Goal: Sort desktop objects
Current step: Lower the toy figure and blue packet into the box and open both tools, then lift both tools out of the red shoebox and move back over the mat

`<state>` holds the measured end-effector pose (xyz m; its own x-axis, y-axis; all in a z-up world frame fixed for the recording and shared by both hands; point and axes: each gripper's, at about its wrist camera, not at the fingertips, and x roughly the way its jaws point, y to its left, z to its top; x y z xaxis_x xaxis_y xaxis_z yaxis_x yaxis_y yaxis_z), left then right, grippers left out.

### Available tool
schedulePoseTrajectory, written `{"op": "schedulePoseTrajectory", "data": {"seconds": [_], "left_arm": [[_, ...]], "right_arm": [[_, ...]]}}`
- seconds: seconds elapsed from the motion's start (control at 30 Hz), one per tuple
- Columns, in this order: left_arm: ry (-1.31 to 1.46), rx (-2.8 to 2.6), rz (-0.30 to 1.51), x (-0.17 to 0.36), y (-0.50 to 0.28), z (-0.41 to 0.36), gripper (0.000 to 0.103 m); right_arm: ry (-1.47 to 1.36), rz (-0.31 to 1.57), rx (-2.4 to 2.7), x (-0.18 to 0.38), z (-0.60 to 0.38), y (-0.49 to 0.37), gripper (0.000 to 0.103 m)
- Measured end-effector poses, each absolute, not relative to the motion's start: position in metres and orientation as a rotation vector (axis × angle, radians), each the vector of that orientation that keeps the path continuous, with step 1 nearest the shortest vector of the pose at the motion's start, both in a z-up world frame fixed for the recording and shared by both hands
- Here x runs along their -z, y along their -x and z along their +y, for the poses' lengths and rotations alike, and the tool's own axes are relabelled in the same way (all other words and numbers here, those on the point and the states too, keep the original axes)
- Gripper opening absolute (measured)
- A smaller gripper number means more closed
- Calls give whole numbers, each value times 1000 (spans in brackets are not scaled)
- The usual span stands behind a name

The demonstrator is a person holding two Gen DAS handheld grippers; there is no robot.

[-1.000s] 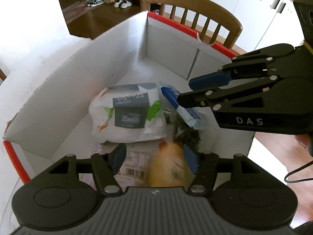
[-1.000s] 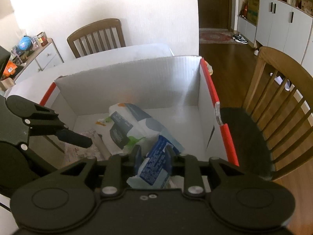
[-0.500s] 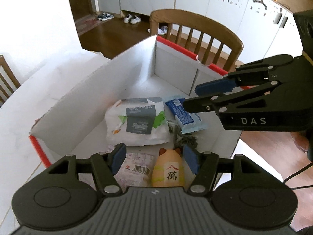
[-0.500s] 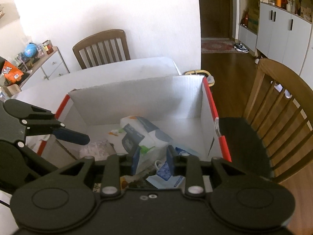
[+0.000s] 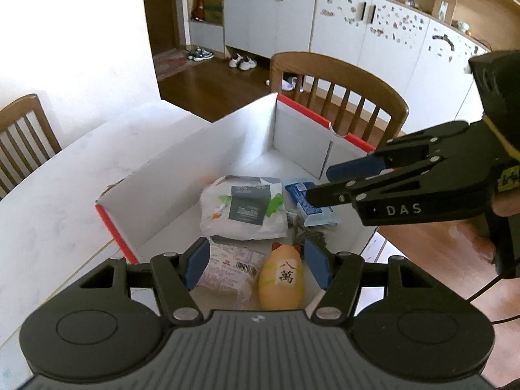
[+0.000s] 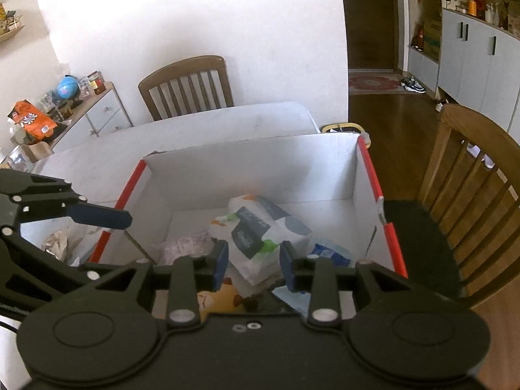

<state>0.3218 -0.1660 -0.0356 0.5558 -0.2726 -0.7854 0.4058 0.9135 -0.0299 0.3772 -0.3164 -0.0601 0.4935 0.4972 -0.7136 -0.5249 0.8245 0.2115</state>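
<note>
Left gripper (image 5: 256, 265) hangs empty, jaws apart, at lower centre above the box (image 5: 182, 175). Right gripper (image 6: 253, 265), jaws just opening, has let go; the blue packet (image 5: 310, 203) lies inside beside the white pouch (image 5: 243, 209). Only the left view shows the yellow toy (image 5: 282, 281) whole.

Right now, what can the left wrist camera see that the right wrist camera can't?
Only the left wrist view shows the orange cat-shaped toy's label and the white cupboards dotted with stickers. Only the right wrist view shows the white drawer unit with a blue globe and an orange snack bag. Both show the white cardboard box with red edges, the white pouch with a dark label and the blue packet.
</note>
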Motion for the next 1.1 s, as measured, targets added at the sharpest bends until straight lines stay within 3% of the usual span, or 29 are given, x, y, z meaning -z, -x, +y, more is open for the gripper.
{"op": "schedulePoseTrajectory", "data": {"seconds": [0.13, 0.3, 0.43, 0.57, 0.83, 0.9, 0.97, 1.1], "left_arm": [[-149, 386, 885, 32, -317, -162, 64], [-133, 369, 883, 33, -311, -156, 67], [-120, 364, 879, 33, -304, -152, 68], [-104, 361, 870, 33, -299, -147, 80], [-84, 372, 845, 31, -286, -134, 86], [-77, 376, 839, 31, -283, -129, 91], [-70, 378, 824, 31, -279, -122, 103], [-60, 383, 810, 30, -269, -107, 103]], "right_arm": [[39, 857, -626, 60, -315, -373, 40], [34, 846, -619, 59, -316, -368, 64], [31, 836, -619, 57, -315, -364, 69], [32, 828, -621, 55, -313, -359, 76], [17, 804, -605, 49, -310, -345, 88], [17, 798, -597, 47, -307, -339, 90], [19, 793, -590, 46, -303, -333, 93], [15, 789, -568, 44, -293, -322, 94]]}}
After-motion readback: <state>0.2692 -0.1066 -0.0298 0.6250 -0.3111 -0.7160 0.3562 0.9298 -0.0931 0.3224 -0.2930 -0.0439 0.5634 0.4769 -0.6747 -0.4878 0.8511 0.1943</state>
